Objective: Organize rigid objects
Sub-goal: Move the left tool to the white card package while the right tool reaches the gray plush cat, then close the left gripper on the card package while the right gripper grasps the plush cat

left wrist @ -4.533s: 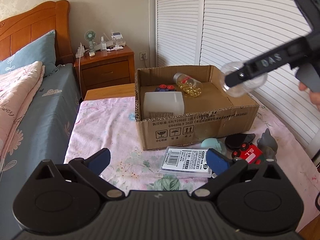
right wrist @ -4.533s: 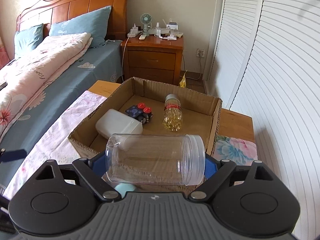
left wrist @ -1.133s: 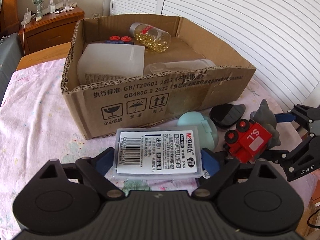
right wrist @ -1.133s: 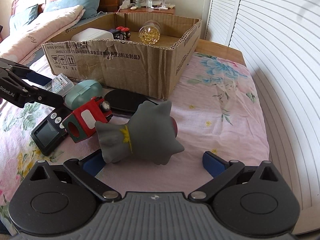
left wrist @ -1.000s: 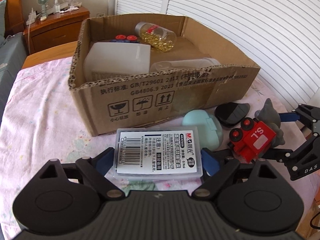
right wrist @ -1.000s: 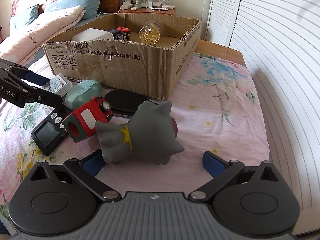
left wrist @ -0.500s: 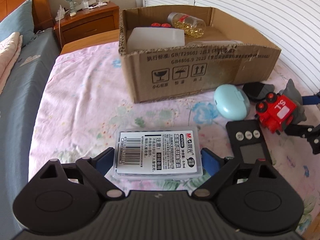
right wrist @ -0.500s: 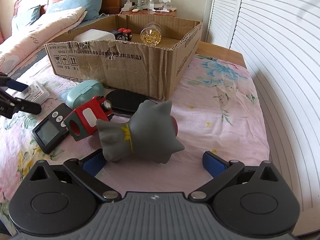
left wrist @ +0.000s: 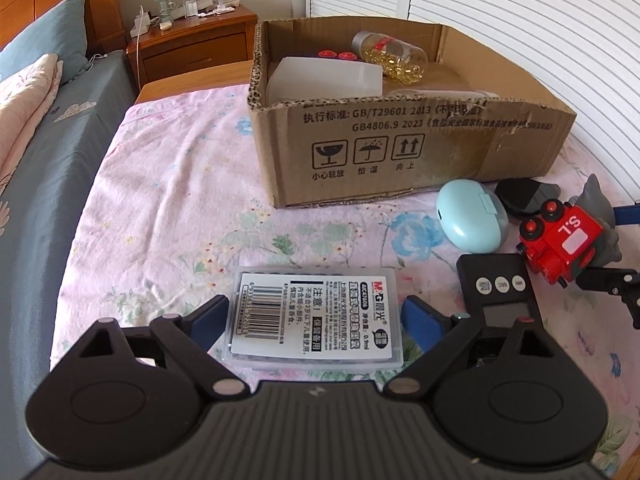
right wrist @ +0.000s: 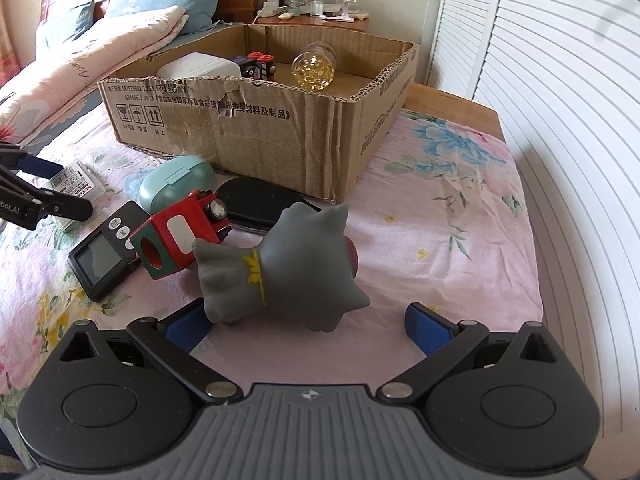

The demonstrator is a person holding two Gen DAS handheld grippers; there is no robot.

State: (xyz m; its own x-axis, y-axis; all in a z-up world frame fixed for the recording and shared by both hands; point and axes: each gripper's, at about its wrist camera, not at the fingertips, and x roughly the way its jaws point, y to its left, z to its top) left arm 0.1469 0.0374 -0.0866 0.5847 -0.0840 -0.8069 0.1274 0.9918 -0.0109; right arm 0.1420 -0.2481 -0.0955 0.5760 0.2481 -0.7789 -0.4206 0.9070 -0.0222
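Observation:
My left gripper (left wrist: 314, 318) is shut on a clear plastic case with a white barcode label (left wrist: 314, 320), held above the flowered cloth. The case also shows in the right wrist view (right wrist: 76, 186). My right gripper (right wrist: 308, 326) is open around a grey toy figure (right wrist: 288, 268) lying on the cloth, with the pads apart from it. The cardboard box (left wrist: 400, 148) holds a white container (left wrist: 324, 80), a bottle of yellow capsules (left wrist: 390, 58), a clear jar and a red-knobbed toy.
On the cloth beside the box lie a mint green case (left wrist: 470, 216), a red toy block (left wrist: 560, 240), a black timer (left wrist: 498, 300) and a black oval item (right wrist: 260, 200). A bed is at the left; louvred doors at the right.
My left gripper has pulled back from the box with the labelled case in it. My right gripper stays open around the grey figure.

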